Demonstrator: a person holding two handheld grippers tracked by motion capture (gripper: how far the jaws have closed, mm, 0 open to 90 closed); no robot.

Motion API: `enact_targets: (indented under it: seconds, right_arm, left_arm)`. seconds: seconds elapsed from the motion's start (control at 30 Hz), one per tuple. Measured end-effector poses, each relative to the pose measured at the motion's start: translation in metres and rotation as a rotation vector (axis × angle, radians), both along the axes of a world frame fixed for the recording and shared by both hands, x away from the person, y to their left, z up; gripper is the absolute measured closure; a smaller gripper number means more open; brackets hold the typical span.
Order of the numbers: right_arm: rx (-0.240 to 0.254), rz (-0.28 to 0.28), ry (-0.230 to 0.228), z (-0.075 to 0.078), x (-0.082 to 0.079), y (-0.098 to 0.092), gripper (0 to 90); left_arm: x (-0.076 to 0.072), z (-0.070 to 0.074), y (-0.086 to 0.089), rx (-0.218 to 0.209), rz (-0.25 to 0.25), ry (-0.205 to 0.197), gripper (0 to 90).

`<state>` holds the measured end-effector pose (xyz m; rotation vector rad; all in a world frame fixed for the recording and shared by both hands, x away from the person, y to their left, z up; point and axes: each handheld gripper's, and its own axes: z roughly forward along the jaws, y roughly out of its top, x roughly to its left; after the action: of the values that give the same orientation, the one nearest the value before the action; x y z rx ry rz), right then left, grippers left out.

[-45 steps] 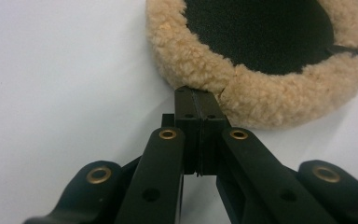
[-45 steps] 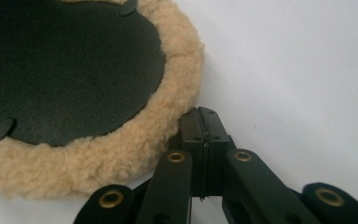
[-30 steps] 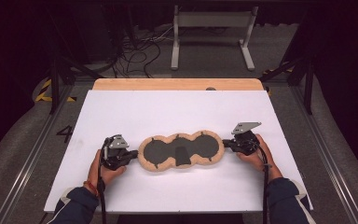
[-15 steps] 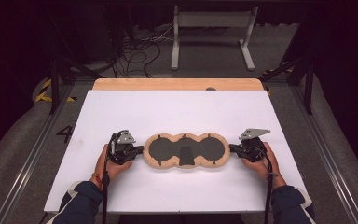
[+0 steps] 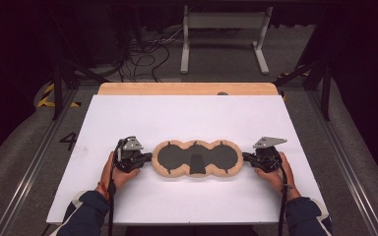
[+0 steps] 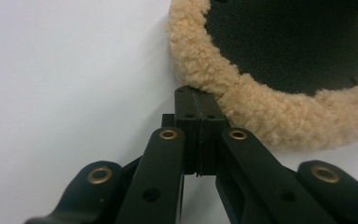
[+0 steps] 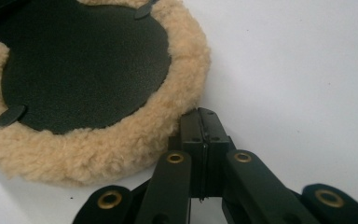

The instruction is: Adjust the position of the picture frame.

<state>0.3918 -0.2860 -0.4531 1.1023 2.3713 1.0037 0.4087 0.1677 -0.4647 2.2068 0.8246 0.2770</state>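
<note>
A three-lobed pad [image 5: 197, 158], black leather on top with a tan fleece rim, lies flat on the white table [image 5: 177, 118] near its front. My left gripper [image 5: 150, 158] rests on the table at the pad's left end, its jaws shut. In the left gripper view the closed tips [image 6: 198, 95] touch the fleece rim [image 6: 261, 116] with nothing between them. My right gripper [image 5: 244, 157] lies at the pad's right end, also shut. Its tips [image 7: 205, 114] sit against the fleece [image 7: 168, 126] beside the black leather [image 7: 84, 65].
A wooden strip [image 5: 187, 88] edges the far side of the table. Beyond it on the floor are a white metal stand [image 5: 224, 34] and loose cables [image 5: 142, 54]. Metal rails [image 5: 39, 157] run along both sides. A person's hands and dark sleeves come in at the bottom.
The pad and both grippers have shifted slightly to the right. The right gripper has come a little nearer the front edge. Both jaws stay shut.
</note>
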Motion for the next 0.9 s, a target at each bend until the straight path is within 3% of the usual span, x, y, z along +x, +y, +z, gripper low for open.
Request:
enact_targets:
  seconds: [0.47, 0.63, 0.9]
  right_arm:
    - [0.004, -0.019, -0.006, -0.0008, -0.0031, 0.0000, 89.3]
    - [-0.017, -0.040, -0.021, 0.0001, -0.0044, -0.0009, 77.9]
    - [-0.016, -0.053, -0.024, 0.0042, -0.0061, -0.0046, 69.6]
  left_arm:
    - [-0.0007, -0.0009, -0.0006, -0.005, 0.002, -0.007, 89.7]
    - [-0.0004, -0.0005, 0.0005, 0.006, 0.000, -0.020, 87.8]
    - [-0.0040, 0.0023, 0.0054, 0.013, 0.005, -0.030, 79.3]
